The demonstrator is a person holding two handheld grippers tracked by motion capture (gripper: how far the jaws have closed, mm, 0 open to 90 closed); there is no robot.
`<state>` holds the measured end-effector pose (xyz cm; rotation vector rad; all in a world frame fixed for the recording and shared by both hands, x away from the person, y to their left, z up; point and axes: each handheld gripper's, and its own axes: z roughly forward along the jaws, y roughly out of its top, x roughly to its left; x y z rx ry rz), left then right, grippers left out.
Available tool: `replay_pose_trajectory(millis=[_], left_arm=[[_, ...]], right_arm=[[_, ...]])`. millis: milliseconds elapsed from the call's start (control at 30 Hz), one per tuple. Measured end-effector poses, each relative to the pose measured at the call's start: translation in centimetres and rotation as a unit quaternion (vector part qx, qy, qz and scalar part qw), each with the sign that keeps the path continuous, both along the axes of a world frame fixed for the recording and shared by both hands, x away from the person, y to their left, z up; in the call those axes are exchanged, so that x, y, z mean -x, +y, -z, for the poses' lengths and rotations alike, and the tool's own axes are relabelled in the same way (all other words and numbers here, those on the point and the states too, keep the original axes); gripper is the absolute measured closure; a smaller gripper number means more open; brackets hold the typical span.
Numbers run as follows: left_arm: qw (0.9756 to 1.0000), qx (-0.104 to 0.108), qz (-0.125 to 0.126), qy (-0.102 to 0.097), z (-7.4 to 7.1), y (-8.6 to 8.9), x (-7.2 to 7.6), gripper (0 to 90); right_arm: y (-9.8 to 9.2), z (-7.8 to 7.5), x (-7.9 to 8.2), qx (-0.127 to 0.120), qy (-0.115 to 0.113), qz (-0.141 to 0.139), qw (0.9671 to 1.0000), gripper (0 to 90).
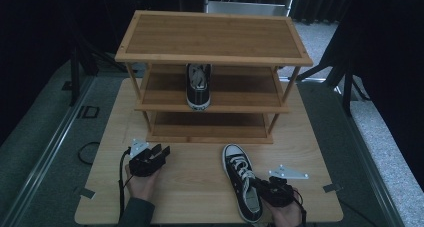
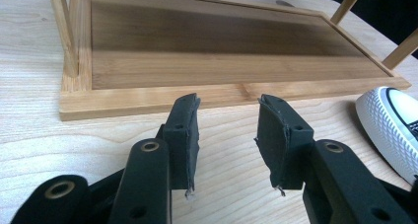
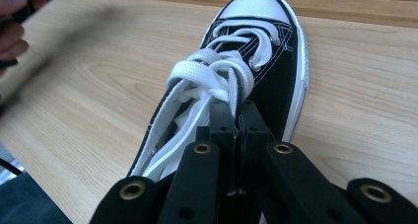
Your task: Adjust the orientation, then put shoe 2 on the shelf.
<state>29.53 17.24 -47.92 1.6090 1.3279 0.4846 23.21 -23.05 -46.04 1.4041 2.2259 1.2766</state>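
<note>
Right gripper [image 3: 235, 116]: jaws pressed together, apparently pinching the side wall of the sneaker [image 3: 256, 66].
Sneaker: near right on the desk [image 1: 200, 177].
Left gripper [image 2: 227, 135]: jaws spread, near rack [image 2: 217, 66].

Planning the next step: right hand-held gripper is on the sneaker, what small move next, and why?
Probably lift the sneaker on the table slightly. The right hand-held gripper looks shut on its side wall by the laces, and its mate already sits on the rack's middle shelf, with room beside it.
</note>
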Motion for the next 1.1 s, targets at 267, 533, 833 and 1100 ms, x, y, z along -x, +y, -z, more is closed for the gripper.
replay_pose_trajectory(millis=[267,533,833,1100], left_arm=[[1.0,0.0,0.0,0.001,0.1,-0.1,0.0,60.2],[1.0,0.0,0.001,0.003,0.1,-0.1,0.0,60.2],[1.0,0.0,-0.001,0.002,0.1,0.0,0.0,60.2],[1.0,0.003,0.001,0.001,0.1,-0.1,0.1,60.2]], right_arm=[[-0.3,-0.1,-0.3,-0.027,0.005,0.006,0.9996,88.4],[-0.3,-0.2,-0.4,-0.042,0.005,0.009,0.9991,88.4],[-0.3,-0.9,-0.4,-0.063,0.002,-0.001,0.998,88.4],[0.1,-2.0,-0.9,-0.077,-0.008,-0.019,0.9968,88.4]])
